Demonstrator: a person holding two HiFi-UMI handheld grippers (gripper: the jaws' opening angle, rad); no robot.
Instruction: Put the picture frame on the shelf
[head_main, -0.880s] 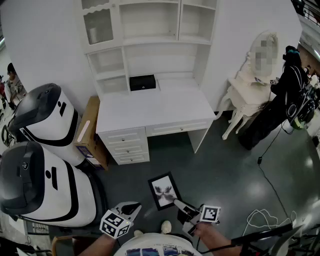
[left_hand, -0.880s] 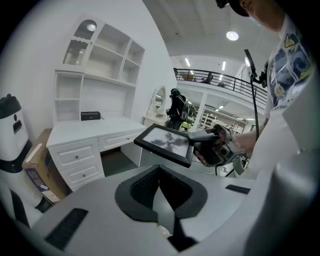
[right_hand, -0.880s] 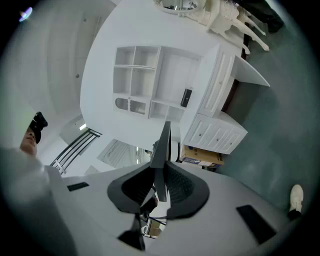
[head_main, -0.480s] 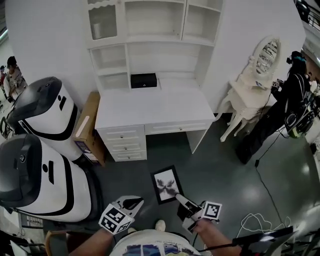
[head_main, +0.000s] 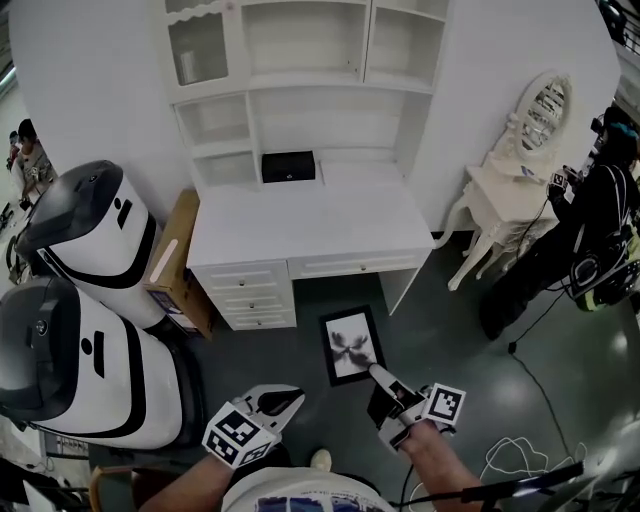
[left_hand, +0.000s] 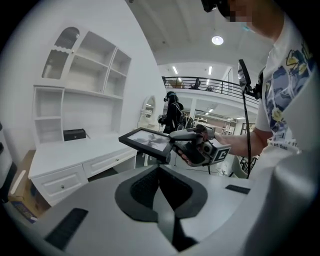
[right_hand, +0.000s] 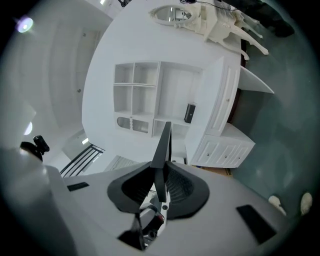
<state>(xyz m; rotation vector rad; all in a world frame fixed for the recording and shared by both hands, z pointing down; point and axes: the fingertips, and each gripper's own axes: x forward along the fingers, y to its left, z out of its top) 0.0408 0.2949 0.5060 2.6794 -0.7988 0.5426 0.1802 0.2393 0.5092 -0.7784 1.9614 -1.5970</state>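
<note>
The white surface (head_main: 300, 215) with its shelf (head_main: 300, 85) stands ahead of you. Your right tool (head_main: 377, 372) clamps the picture frame (head_main: 352, 345) by its edge, in front of that surface; your left tool (head_main: 290, 401) has its jaws together, empty.

The frame (head_main: 352, 345) is a slim black one with a pale mat and a dark, smudgy print. It's sitting roughly level and face up over the floor (head_main: 470, 350), just in front of the tabletop (head_main: 300, 215), pinched by its near edge in the right hand-held gripper (head_main: 378, 372). The shelf (head_main: 300, 60) is the white cubby unit standing at the back of that tabletop, well apart from the frame.
</note>
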